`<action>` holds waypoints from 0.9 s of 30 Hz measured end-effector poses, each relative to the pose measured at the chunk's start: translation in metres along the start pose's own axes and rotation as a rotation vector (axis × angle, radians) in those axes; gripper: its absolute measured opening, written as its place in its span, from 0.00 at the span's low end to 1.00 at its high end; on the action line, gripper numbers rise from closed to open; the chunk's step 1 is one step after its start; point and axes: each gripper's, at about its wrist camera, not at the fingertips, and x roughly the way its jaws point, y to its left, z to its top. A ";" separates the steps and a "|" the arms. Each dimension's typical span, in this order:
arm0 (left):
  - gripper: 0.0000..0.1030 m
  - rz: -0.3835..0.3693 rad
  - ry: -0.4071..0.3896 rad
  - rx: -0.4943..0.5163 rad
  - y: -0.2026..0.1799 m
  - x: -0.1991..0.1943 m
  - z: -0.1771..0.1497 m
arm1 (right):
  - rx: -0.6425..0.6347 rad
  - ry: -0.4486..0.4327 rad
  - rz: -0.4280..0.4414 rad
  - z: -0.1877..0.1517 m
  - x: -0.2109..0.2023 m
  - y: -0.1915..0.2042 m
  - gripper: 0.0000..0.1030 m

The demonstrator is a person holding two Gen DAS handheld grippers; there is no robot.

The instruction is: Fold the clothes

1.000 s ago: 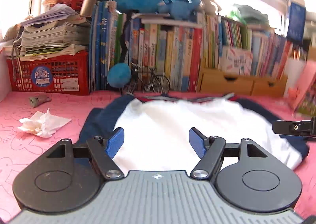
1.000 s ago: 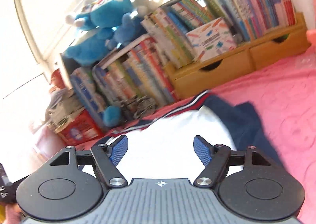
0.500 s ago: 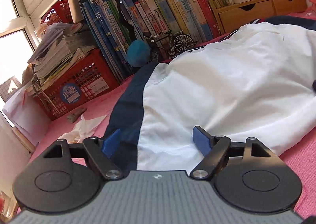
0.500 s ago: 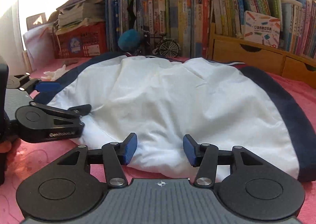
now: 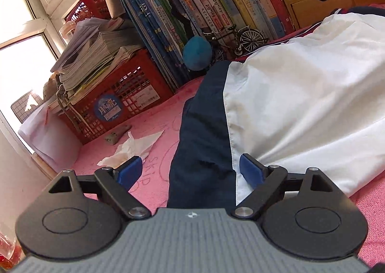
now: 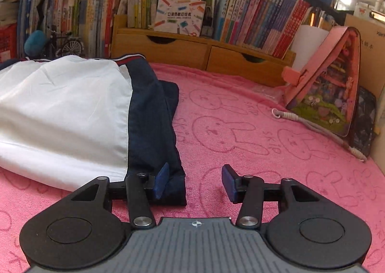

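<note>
My left claw (image 5: 190,173) hangs spread over the garment's (image 5: 300,94) navy side panel (image 5: 204,133) at lower centre of the left wrist frame, its 2 blue pads straddling the dark hem, neither pad pressing cloth. The white-and-navy garment lies flat on the pink rabbit-print cover (image 6: 252,128), filling the right half of that frame. My right claw (image 6: 193,181) is spread too, low in the right wrist frame, its left pad (image 6: 161,181) just beside the garment's navy corner (image 6: 168,176), its right pad over bare cover. A crumpled tissue (image 5: 131,149) lies at lower left of the left wrist frame, near a red crate (image 5: 115,107); books (image 6: 252,20) line the top of both frames.
</note>
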 end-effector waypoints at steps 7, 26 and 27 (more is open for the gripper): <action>0.97 -0.066 0.032 -0.105 0.020 0.006 -0.001 | 0.064 0.015 0.036 0.003 0.003 -0.012 0.53; 0.95 -0.339 -0.183 0.123 0.030 -0.078 -0.008 | -0.065 -0.105 0.081 0.000 -0.025 -0.015 0.64; 0.95 -0.378 -0.211 0.183 0.020 -0.086 -0.005 | -0.122 -0.148 0.120 -0.001 -0.037 -0.009 0.64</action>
